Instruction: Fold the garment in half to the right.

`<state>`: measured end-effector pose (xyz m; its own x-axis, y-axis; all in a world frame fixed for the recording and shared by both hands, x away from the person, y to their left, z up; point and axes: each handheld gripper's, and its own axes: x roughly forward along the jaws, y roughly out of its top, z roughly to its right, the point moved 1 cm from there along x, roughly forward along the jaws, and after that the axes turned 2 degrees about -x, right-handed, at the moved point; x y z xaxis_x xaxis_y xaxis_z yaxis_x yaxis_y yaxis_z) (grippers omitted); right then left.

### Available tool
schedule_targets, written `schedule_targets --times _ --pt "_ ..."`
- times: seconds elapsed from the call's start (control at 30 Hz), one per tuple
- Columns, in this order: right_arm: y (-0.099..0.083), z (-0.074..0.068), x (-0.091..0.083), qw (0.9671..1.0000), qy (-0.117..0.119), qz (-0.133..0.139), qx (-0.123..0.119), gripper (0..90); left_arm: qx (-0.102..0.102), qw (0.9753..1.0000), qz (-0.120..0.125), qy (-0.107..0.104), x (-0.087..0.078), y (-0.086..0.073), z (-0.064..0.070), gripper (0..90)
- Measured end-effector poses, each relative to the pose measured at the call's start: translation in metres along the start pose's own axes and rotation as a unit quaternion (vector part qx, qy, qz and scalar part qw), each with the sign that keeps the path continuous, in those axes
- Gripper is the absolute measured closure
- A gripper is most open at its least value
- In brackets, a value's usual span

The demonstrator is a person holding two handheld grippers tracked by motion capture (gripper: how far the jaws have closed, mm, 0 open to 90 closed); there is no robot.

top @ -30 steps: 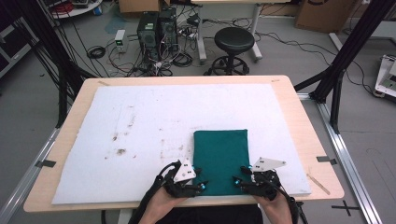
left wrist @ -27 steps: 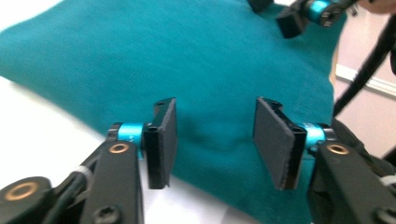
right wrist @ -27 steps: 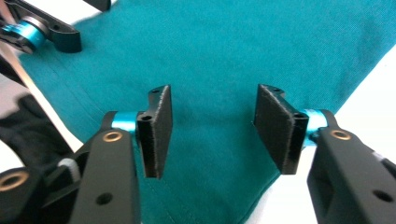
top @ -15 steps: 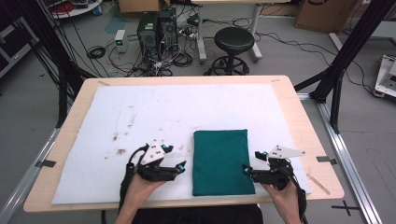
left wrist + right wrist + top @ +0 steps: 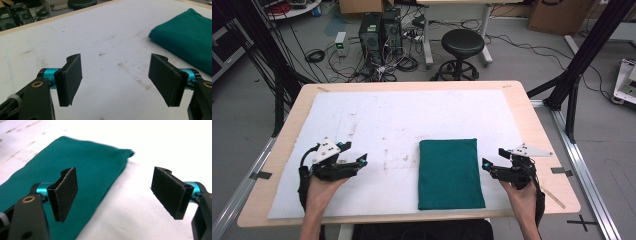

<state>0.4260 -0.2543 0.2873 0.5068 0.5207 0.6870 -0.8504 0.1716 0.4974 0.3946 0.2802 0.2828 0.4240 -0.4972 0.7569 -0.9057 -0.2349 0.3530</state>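
A folded dark green cloth (image 5: 449, 172) lies flat on the white mat (image 5: 402, 120), near the table's front edge. My left gripper (image 5: 362, 162) hovers well to the left of it, open and holding nothing. The cloth (image 5: 187, 37) sits at the upper right of the left gripper view, beyond the spread jaws of the left gripper (image 5: 117, 81). My right gripper (image 5: 485, 165) is just off the cloth's right edge, open too. In the right gripper view the cloth (image 5: 82, 167) lies behind the left jaw, and the right gripper (image 5: 115, 195) holds nothing.
The mat carries faint brown stains (image 5: 394, 160) between the left gripper and the cloth. The wooden table edge (image 5: 557, 165) runs close to the right hand. Behind the table stand a black stool (image 5: 462, 42), computer towers (image 5: 379, 30) and loose cables on the floor.
Both hands have drawn apart from the cloth's front corners: the left gripper went far left and slightly forward, the right gripper moved right. The cloth stays flat where it was.
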Motion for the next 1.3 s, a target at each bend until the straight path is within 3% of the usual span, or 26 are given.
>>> schedule_targets --times 0.17,0.37,1.3 --pt "0.000 0.008 0.002 0.9996 -0.013 0.011 0.024 20.8 -0.022 0.9996 0.007 0.016 -0.014 -0.007 -0.020 27.1" --pt "-0.002 0.005 0.007 0.9998 -0.010 0.004 0.018 20.7 -0.036 0.9990 0.002 0.025 -0.020 -0.017 -0.029 27.1" --pt "-0.004 0.009 0.003 0.9996 -0.003 0.006 0.026 20.6 -0.039 0.9989 -0.001 0.027 -0.023 -0.022 -0.028 27.1"
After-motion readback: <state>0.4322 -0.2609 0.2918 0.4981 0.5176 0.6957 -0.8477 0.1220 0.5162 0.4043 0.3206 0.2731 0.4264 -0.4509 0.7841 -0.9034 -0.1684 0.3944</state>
